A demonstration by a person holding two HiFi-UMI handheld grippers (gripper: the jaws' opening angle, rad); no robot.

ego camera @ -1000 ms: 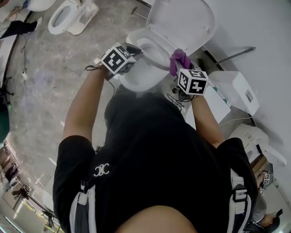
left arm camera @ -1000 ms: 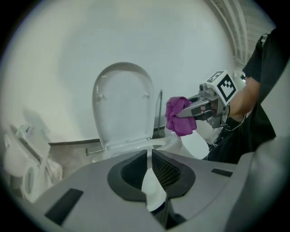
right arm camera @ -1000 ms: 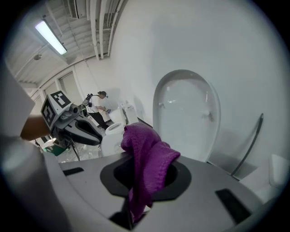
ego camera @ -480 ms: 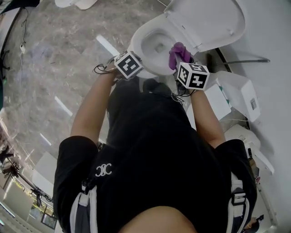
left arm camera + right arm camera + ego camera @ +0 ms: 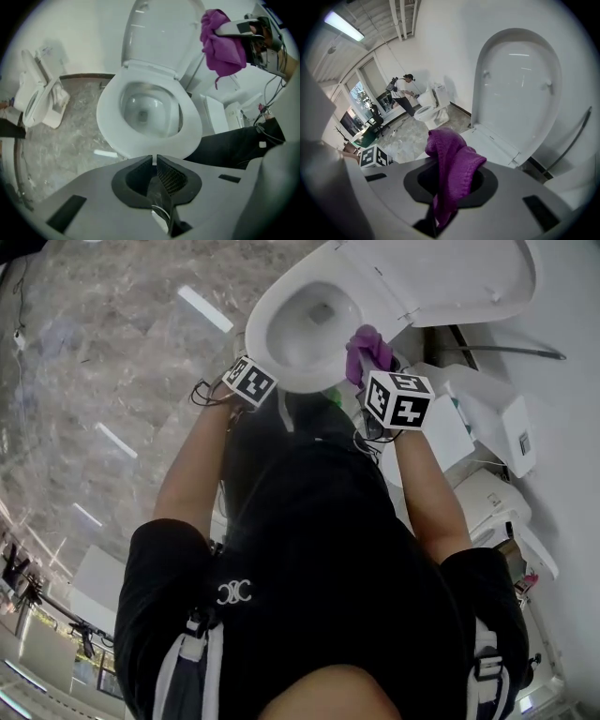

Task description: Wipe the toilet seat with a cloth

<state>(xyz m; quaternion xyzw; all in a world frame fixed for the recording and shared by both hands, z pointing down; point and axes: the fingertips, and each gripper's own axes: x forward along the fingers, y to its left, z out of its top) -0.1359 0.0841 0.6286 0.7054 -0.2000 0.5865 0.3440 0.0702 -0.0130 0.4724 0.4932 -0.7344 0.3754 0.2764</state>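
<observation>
The white toilet seat (image 5: 269, 329) lies down around the bowl, with its lid (image 5: 450, 277) raised against the wall. A purple cloth (image 5: 367, 351) hangs bunched from my right gripper (image 5: 451, 161), which is shut on it and sits over the seat's right rear side near the hinge. The left gripper view shows that cloth (image 5: 222, 44) to the right of the lid (image 5: 161, 33). My left gripper (image 5: 153, 159) is shut with nothing between its fingers and points down just in front of the seat's front rim (image 5: 140, 152). Its marker cube (image 5: 249, 381) shows beside the bowl.
A white box-like unit (image 5: 497, 418) and other white parts stand right of the toilet, below a grey wall pipe (image 5: 511, 351). Another toilet (image 5: 35, 101) stands far left on the marbled floor. A distant person (image 5: 401, 91) bends over a further toilet (image 5: 429, 110).
My left gripper has sunk from beside the seat toward the bowl's front. The right gripper with the cloth has moved slightly and stays at the seat's right. The head camera has leaned closer over the toilet.
</observation>
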